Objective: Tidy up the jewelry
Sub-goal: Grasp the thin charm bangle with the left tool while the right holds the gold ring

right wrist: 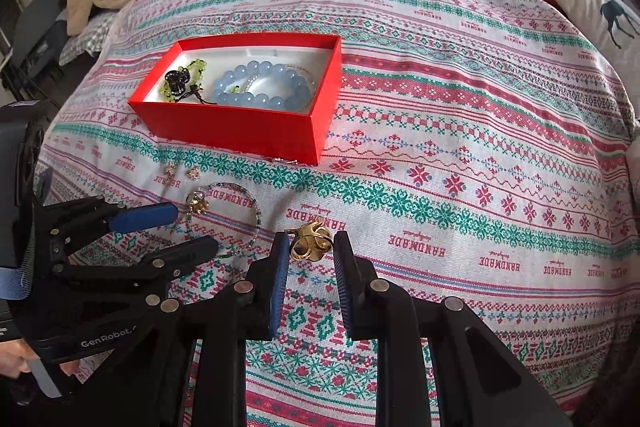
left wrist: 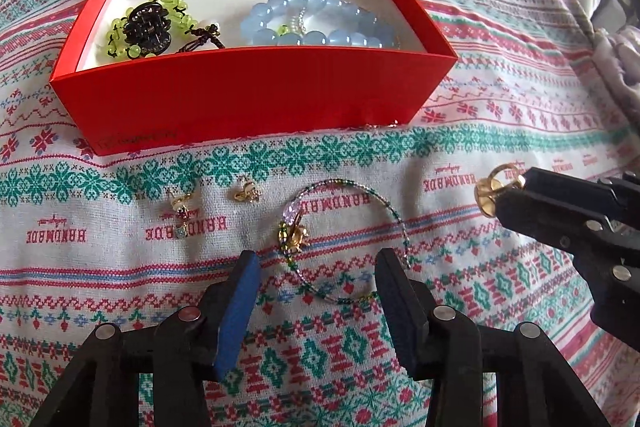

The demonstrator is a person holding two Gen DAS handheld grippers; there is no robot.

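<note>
A small metal piece (right wrist: 289, 161) poked out from under the red box's (left wrist: 256, 99) near wall, mostly hidden; couldn't tell what it was. Two small gold earrings (left wrist: 214, 205) on the bedspread (right wrist: 460, 131) near the box's left end were too tiny to read in detail. Person's fingers showed only at the lower-left edge of the right wrist view.

Box sat open on the bed w/ white lining: green bead strand (left wrist: 168, 23) and dark hair claw (left wrist: 146, 29) at left, blue bead bracket of large beads, i.e. blue bracelet (left wrist: 316, 23), at right.

Right hand-held gripper (right wrist: 311, 247) was clenched on a gold ring (right wrist: 310, 241), held above the cloth, right of the thin beaded bracelet (left wrist: 360, 223).

Left hand-held gripper (left wrist: 316, 261) was released, fingers apart over the thin beaded bracelet w/ its gold charm (left wrist: 296, 233), pads not pressing it.
</note>
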